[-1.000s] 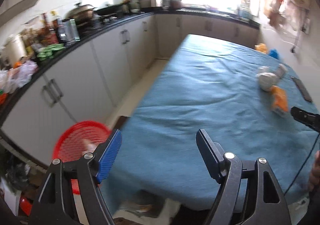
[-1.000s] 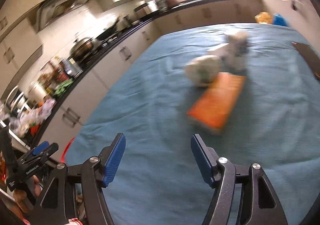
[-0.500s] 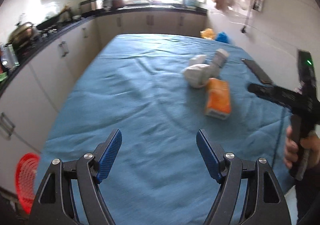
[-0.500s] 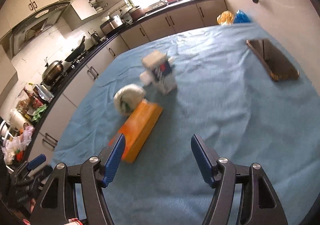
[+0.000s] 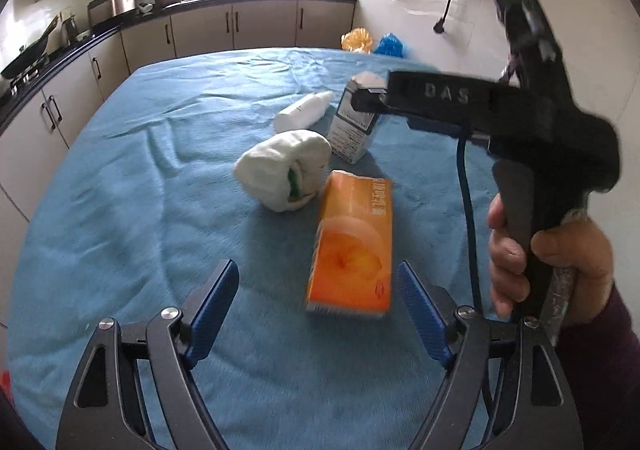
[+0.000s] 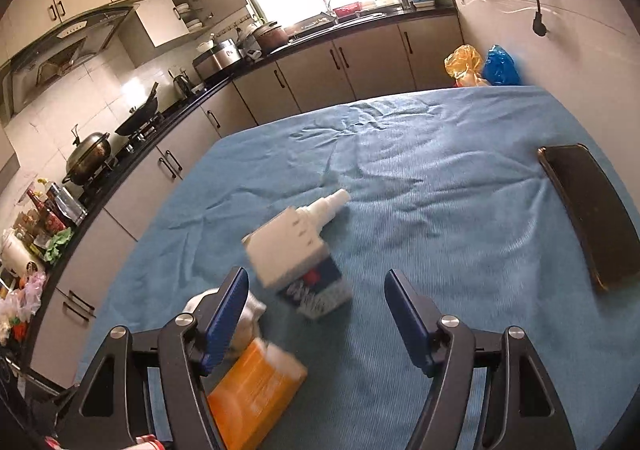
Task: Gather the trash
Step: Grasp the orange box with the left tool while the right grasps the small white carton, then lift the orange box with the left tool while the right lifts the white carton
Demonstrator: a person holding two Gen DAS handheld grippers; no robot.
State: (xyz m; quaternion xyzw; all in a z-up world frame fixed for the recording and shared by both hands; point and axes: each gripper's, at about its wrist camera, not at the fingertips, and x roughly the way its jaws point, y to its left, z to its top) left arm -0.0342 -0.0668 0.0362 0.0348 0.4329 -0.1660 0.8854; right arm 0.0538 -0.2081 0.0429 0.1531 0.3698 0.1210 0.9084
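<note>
An orange carton lies flat on the blue tablecloth, between and just beyond the fingers of my open left gripper. Behind it lie a white crumpled wad, an upright blue-and-white milk carton and a white bottle on its side. My right gripper is open and empty, hovering just short of the milk carton. The orange carton, wad and bottle also show in the right wrist view. The right gripper's body crosses the left wrist view.
A black phone lies at the table's right edge. Orange and blue bags sit past the far corner. Kitchen counters with pots run along the left and back. A red basket edge shows low left.
Both grippers have swung toward the trash pile and come closer. The left view turned from the red basket and counter to the orange carton. The right gripper moved from the orange carton to the milk carton.
</note>
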